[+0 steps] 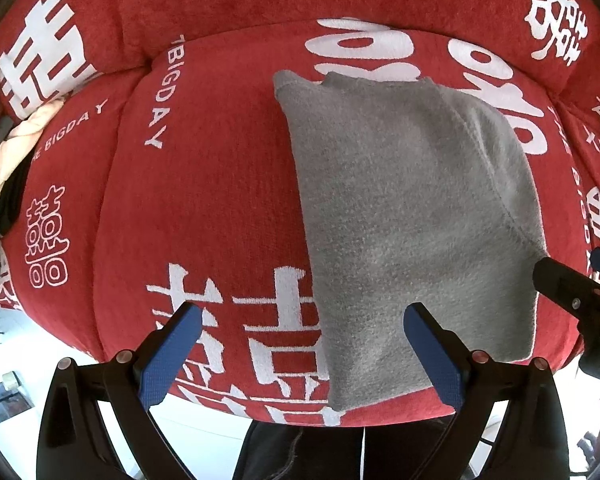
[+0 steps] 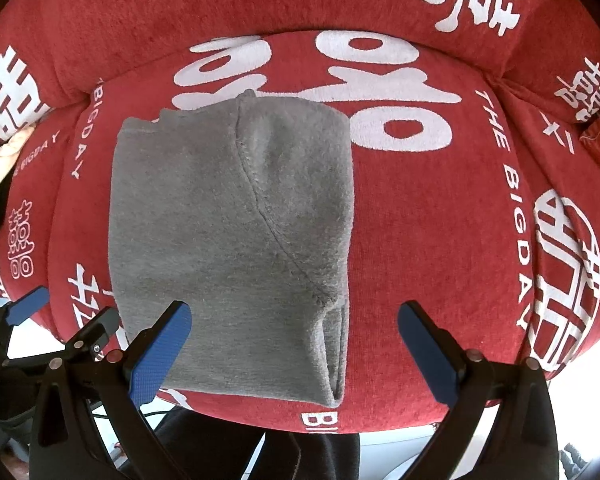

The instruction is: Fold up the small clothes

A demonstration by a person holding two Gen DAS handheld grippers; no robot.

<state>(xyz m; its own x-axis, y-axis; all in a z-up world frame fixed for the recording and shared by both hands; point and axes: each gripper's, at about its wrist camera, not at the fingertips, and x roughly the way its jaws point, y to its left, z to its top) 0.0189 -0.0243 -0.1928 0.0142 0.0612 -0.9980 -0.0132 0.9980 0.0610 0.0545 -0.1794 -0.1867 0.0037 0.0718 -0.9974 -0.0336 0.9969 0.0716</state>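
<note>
Sofa cover (image 2: 440, 220) reading "THE BIGDAY" (white print), folded grey garment (image 2: 236, 232), both tongs agape.

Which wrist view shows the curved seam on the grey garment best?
The right wrist view: the curved seam runs unobstructed down the middle of the grey garment, from its top edge to the lower fold. The left wrist view shows the seam only near the garment's right edge, fainter and distorted by the fisheye.

You had bright, even daylight, barely any shadows. The floor (image 1: 204, 432) below blew out white. Fisheye bent everything hard at the edges, dark vignette corners, centre stayed sharp.
</note>
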